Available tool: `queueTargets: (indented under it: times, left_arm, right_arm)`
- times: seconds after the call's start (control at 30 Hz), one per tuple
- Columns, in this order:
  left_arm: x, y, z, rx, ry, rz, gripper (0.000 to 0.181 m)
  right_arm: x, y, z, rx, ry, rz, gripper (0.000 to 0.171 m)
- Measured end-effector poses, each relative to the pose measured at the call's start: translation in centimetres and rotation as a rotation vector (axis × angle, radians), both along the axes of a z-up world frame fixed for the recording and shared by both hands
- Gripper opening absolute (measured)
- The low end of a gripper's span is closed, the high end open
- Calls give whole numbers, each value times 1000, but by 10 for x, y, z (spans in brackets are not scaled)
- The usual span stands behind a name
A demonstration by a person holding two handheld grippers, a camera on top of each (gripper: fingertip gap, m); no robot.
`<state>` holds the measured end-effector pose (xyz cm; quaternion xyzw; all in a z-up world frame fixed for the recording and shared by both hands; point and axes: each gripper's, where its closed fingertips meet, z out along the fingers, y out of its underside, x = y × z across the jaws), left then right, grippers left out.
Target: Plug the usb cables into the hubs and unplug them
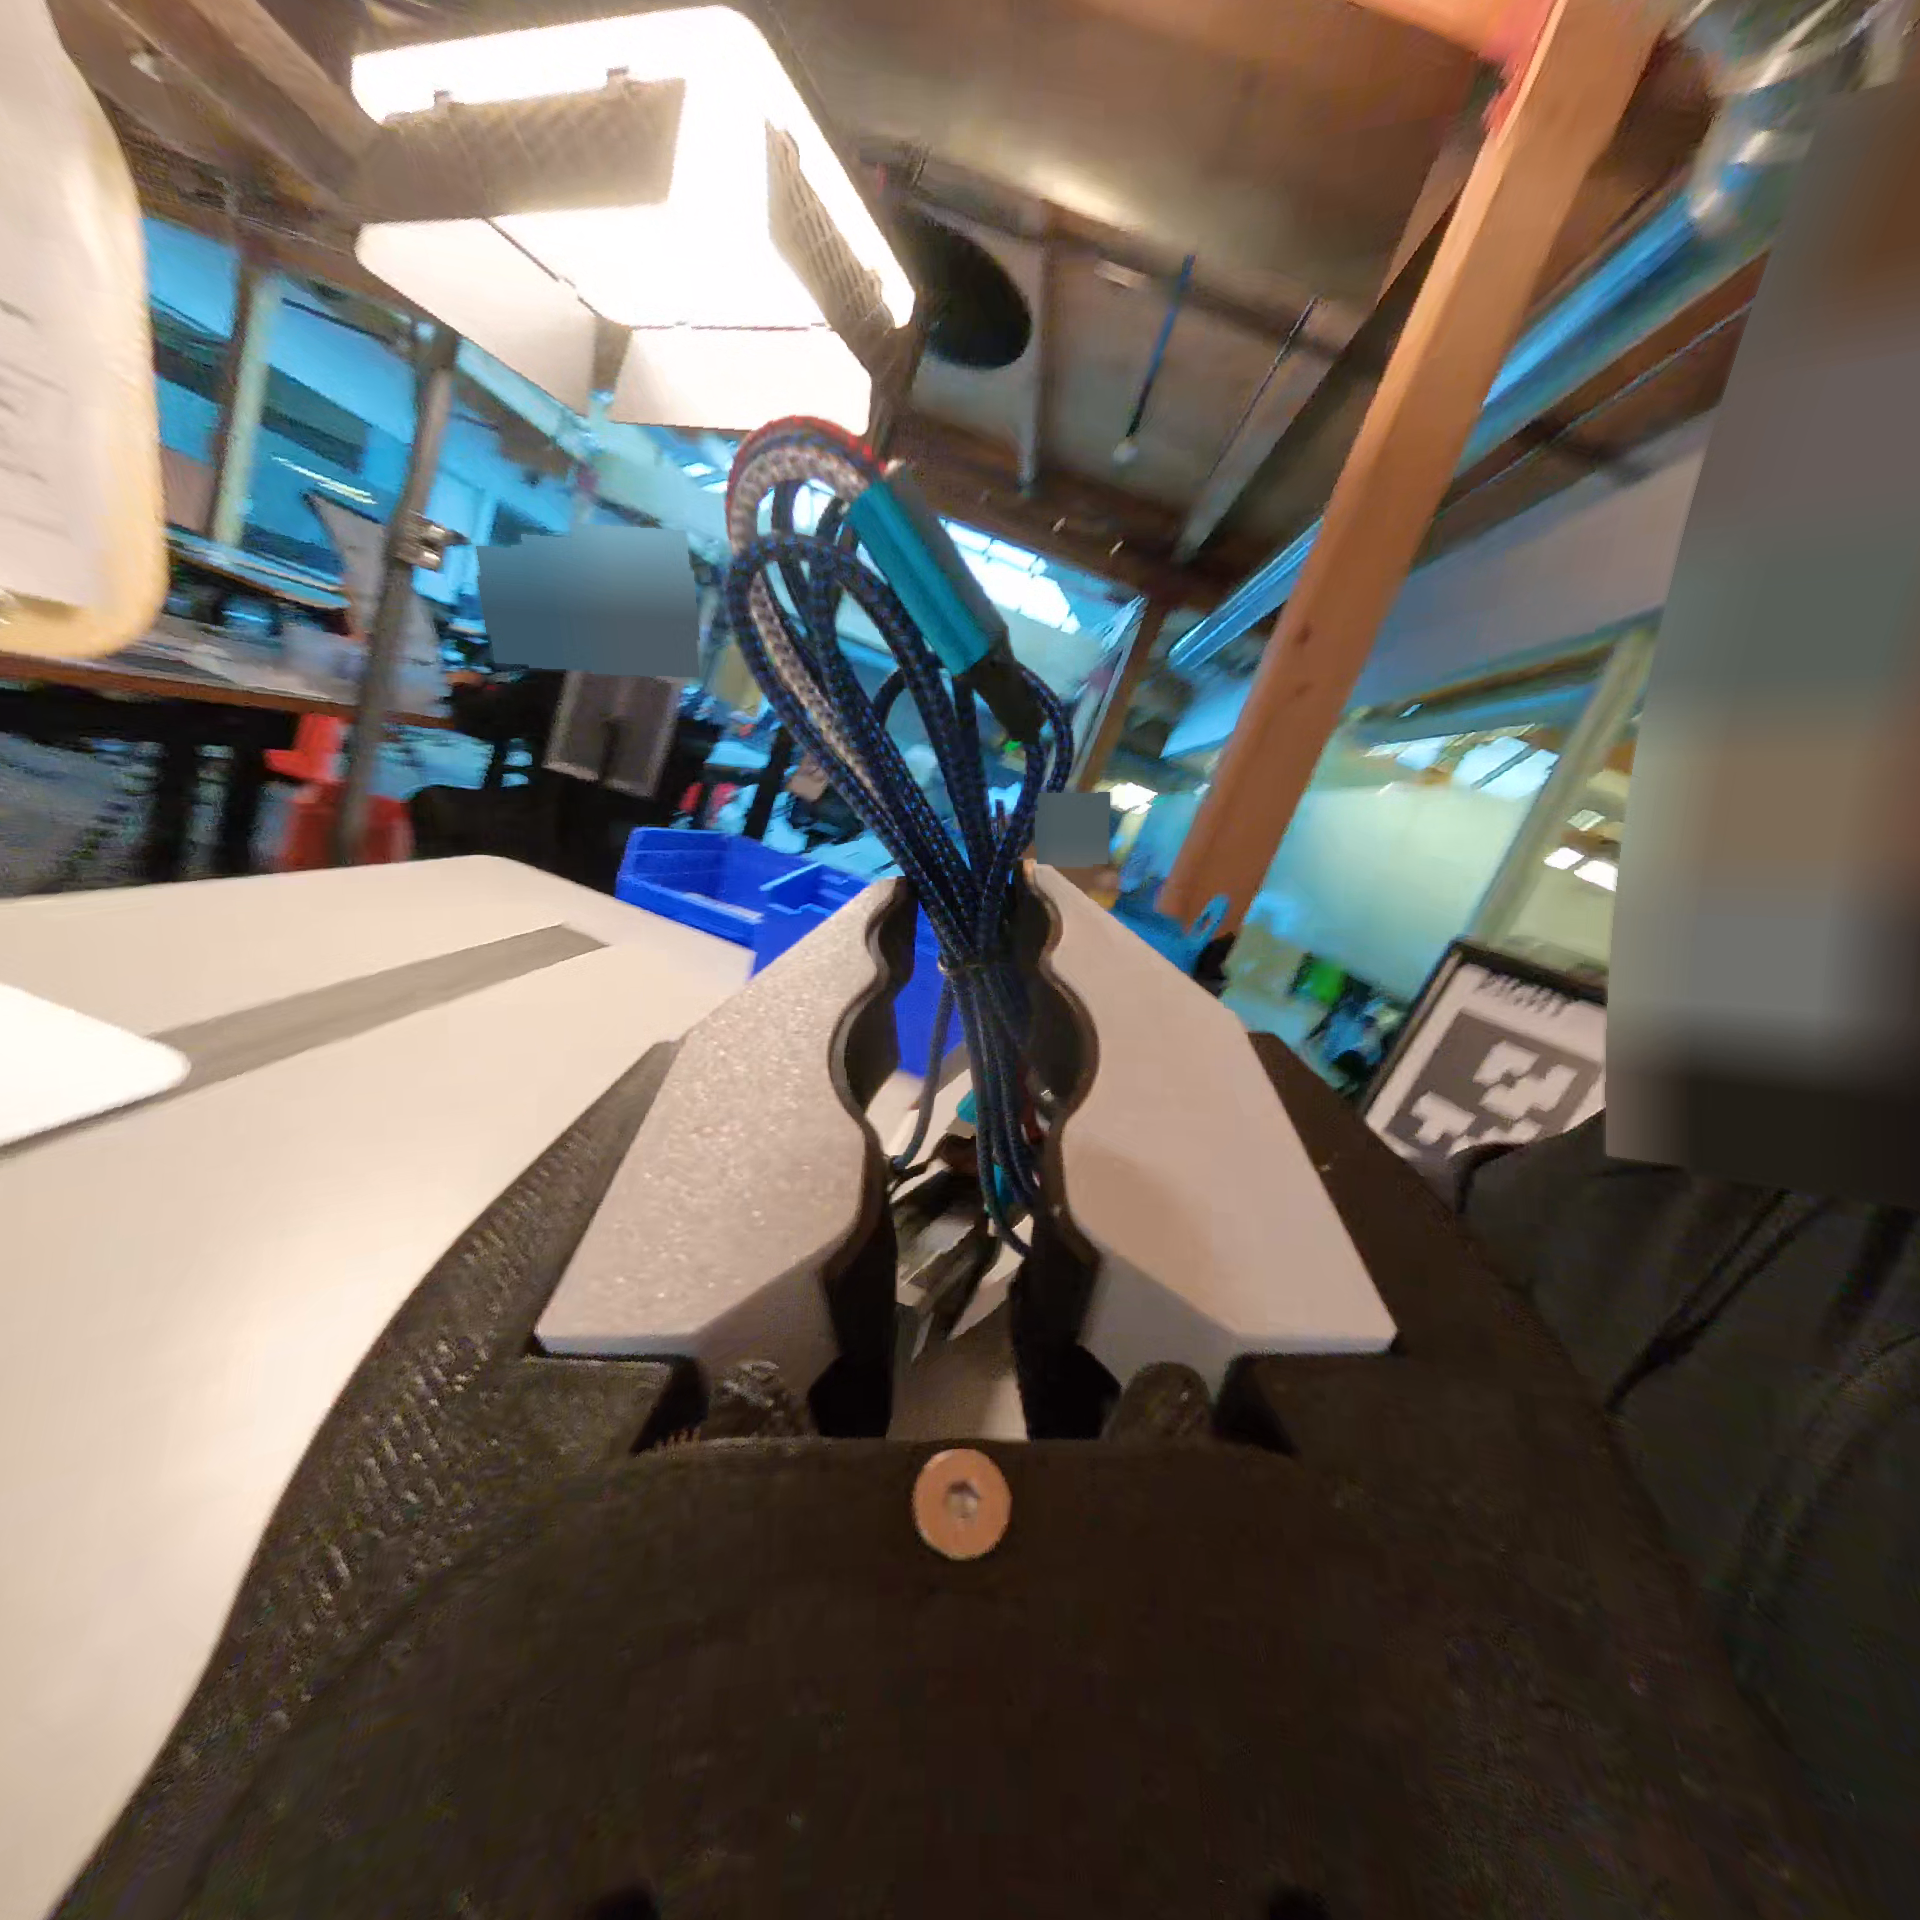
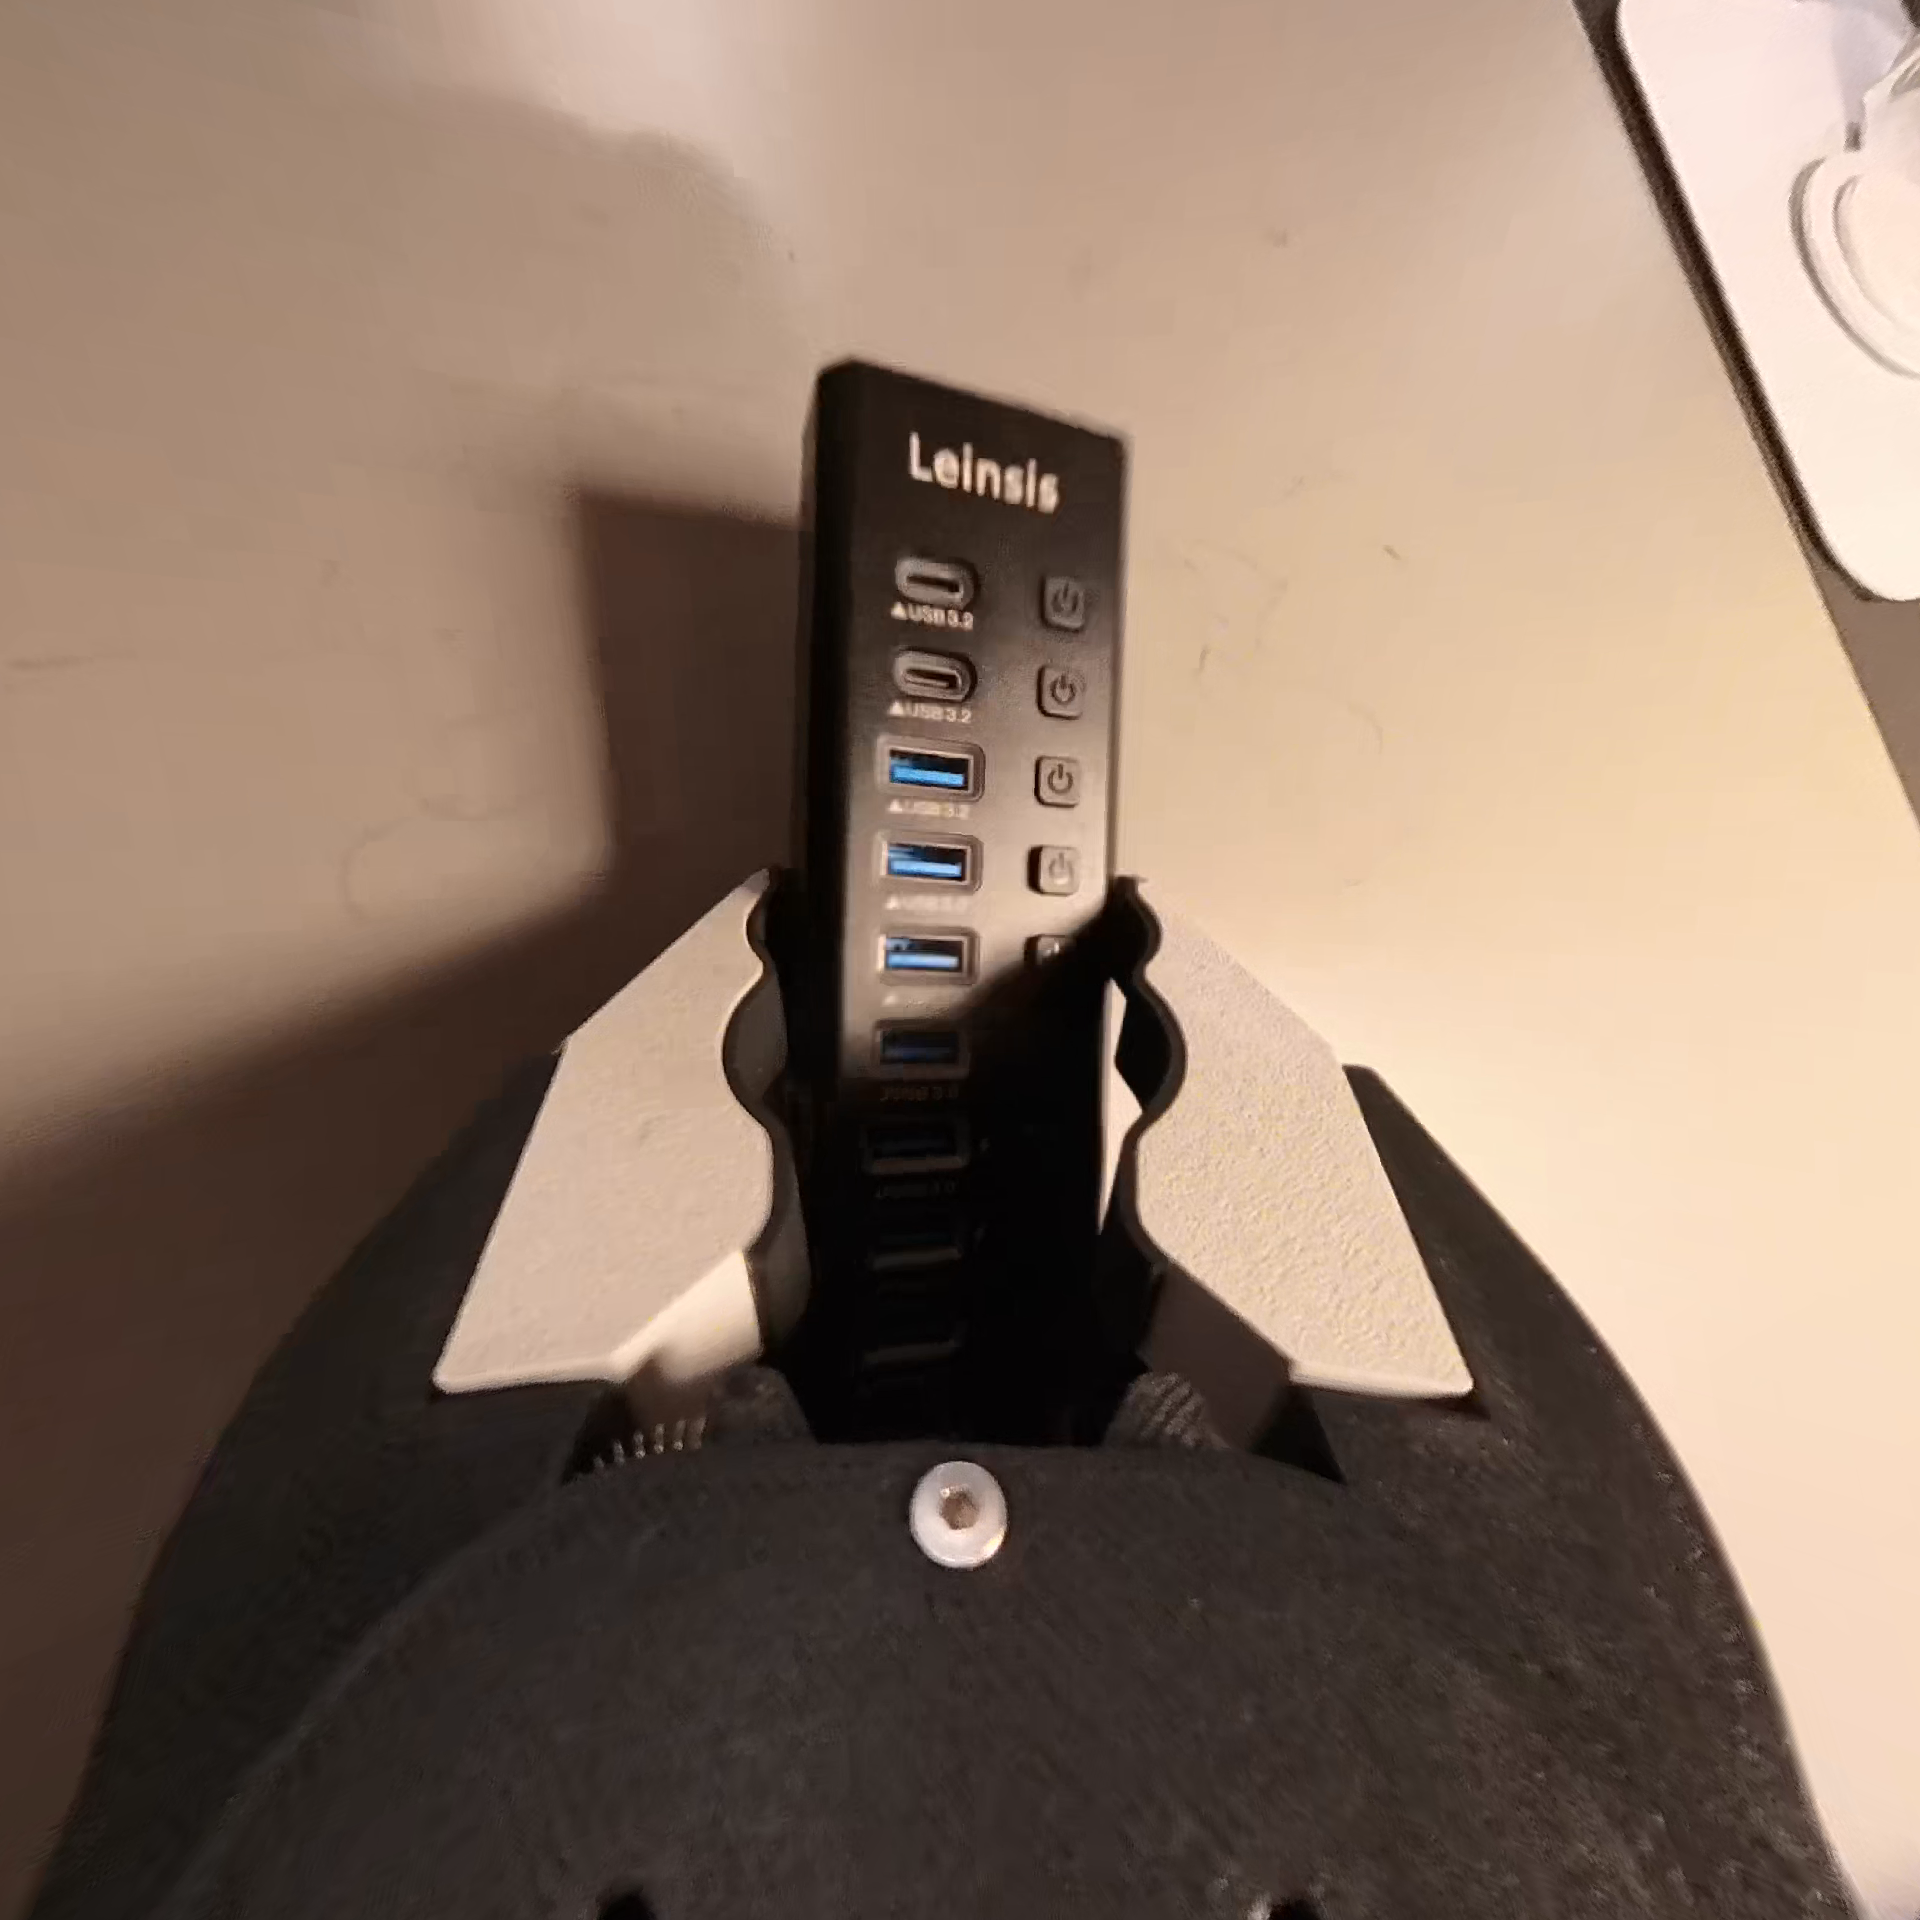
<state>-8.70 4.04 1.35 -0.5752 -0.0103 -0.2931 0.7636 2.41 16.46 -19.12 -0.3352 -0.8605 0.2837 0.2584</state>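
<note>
In the left wrist view, the left gripper (image 1: 964, 914) points out over the white table (image 1: 312, 1039) toward a cluttered workshop. Its two grey fingers (image 1: 769, 1122) are pressed in on a bundle of braided USB cables (image 1: 935, 790), mostly dark blue, with a grey and red strand looping at the top. The bundle rises above the fingertips, lifted clear of the table. A teal metal plug (image 1: 920, 566) hangs tilted at the front of the loops. More cable ends show deep between the fingers, though blur there makes them hard to sort out. A blue bin (image 1: 717, 883) stands beyond the table edge, and a black-and-white marker card (image 1: 1496, 1070) sits to the right.

In the right wrist view, the right gripper (image 2: 951, 894) looks down at a beige tabletop (image 2: 364, 520). Its fingers (image 2: 644, 1164) clamp the long sides of a black USB hub (image 2: 966, 665), which runs lengthwise away from the camera. The hub's face shows a column of ports, two oval ones farthest away and blue-tongued ones nearer, with square buttons alongside. No cable is plugged into the visible ports. A white device (image 2: 1787, 260) lies at the upper right.
</note>
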Motion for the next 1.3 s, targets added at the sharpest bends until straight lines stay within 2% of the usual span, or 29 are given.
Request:
queueTargets:
  times: [0.07, 0.37, 0.63, 0.8, 0.83, 1.0, 1.17, 1.3]
  left_arm:
    - [13, 12, -9, 35, -77, -67, 21]
    - [29, 39, -44, 66, -339, -77, 20]
    - [55, 59, -57, 38, -418, -97, 20]
    - [53, 58, -59, 34, -428, -85, 20]
    - [51, 58, -59, 32, -434, -84, 20]
    - [45, 67, -76, -77, -409, -31, 24]
    - [49, 75, -90, -208, -269, 20, 42]
    - [40, 79, -111, -382, -195, 73, 47]
  right_arm:
    - [1, 0, 6, 28, 31, 13, 60]
    - [-8, -20, 59, -25, 314, 61, 60]
    - [-24, -51, 48, 59, 423, 85, 51]
    - [-25, -48, 50, 84, 459, 58, 16]
    - [-26, -45, 51, 81, 457, 50, 13]
    - [-26, -35, 48, 55, 406, 8, 12]
    - [-27, -30, 51, 28, 390, -30, 12]
    - [-28, -29, 52, 25, 393, -46, 12]
